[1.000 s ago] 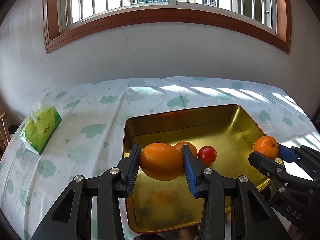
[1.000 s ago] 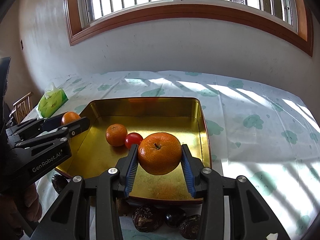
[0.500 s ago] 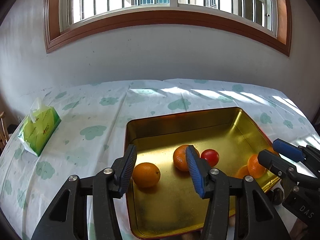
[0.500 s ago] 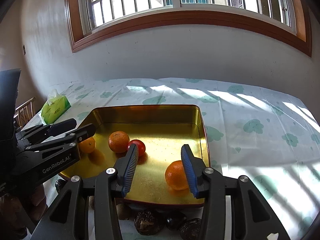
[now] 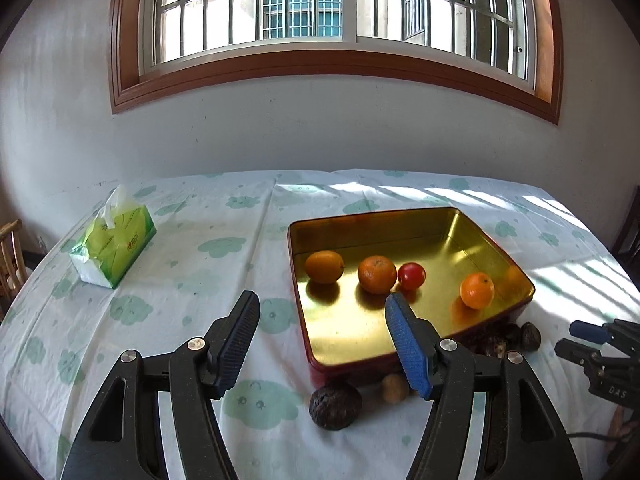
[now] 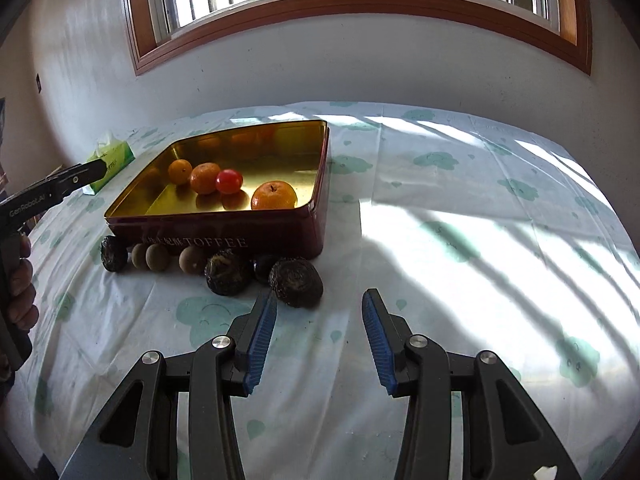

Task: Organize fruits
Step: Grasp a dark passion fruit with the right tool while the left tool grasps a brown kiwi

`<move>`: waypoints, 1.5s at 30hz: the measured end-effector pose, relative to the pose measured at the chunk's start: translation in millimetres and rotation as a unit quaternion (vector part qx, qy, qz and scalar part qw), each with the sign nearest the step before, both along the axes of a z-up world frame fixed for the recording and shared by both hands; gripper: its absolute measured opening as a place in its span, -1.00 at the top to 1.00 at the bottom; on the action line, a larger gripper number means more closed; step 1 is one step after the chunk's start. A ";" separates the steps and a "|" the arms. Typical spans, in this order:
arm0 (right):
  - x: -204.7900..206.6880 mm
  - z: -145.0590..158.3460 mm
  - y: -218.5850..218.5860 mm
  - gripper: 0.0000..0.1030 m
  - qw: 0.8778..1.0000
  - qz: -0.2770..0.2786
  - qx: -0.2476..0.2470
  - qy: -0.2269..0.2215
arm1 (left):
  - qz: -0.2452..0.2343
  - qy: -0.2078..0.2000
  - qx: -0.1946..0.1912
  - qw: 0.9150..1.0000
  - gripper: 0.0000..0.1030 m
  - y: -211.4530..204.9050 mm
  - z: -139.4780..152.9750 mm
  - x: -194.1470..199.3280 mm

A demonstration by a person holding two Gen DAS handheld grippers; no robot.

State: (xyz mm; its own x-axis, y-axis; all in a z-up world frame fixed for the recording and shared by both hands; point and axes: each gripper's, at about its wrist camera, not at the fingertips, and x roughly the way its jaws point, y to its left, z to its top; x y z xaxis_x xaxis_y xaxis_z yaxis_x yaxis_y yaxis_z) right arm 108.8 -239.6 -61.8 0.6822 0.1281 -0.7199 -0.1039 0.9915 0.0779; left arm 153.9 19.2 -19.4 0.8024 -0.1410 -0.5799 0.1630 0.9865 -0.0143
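A second earlier each tool had carried an orange over the gold tin; by this moment both oranges lay on the tin's floor and both tools had pulled back over the table. The left tool (image 5: 322, 312) held nothing, its jaws opening wider with only tablecloth and the tin's near corner showing between them. The right tool (image 6: 318, 322) also gripped nothing, its jaws parted and steady above bare cloth. That put two more fruits away, so the job looked well along but not finished. The toffee tin (image 6: 224, 226) held four pieces: an orange (image 5: 324, 267) near its left wall, a second orange (image 5: 377, 274) touching a cherry tomato (image 5: 411, 276), and a third orange (image 5: 477, 290) apart toward the right wall. Outside, hard against the tin's near wall, a row of unsorted items waited on the table (image 6: 460, 216): dark wrinkled fruits (image 6: 296, 282), probably passion fruit, and smaller tan round ones (image 6: 192, 260) resembling longans. The nearest dark fruit sat just beside the right tool's left finger, a likely next pick. A green tissue pack (image 5: 114, 246) lay well apart at the left.
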 end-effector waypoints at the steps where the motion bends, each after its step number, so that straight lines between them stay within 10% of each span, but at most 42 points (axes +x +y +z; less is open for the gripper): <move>1: 1.9 -2.4 -0.3 0.18 1.000 0.000 -0.002 0.002 | -0.005 0.006 -0.001 1.000 -0.26 0.9 -3.3 -6.7; 14: 44.5 -17.3 19.7 0.14 0.997 0.067 0.001 0.037 | -0.078 0.045 0.008 0.996 -0.25 -19.6 -26.4 -46.0; 16: 40.5 -16.7 23.5 0.41 0.997 0.073 -0.009 0.034 | -0.085 0.046 0.008 0.995 -0.25 -22.7 -26.0 -46.1; 27: -22.8 -14.8 2.2 0.41 0.999 0.002 0.023 0.024 | -0.142 0.051 0.019 0.988 -0.25 -55.6 -27.3 -47.8; 36: -24.2 -14.6 1.3 0.40 1.000 -0.002 0.023 0.020 | -0.093 0.113 -0.025 0.989 0.23 -42.2 -47.8 -19.8; 45: -24.6 -14.9 -0.2 0.40 0.999 0.001 0.033 0.020 | -0.079 0.118 0.000 0.990 0.20 -53.2 -58.7 7.9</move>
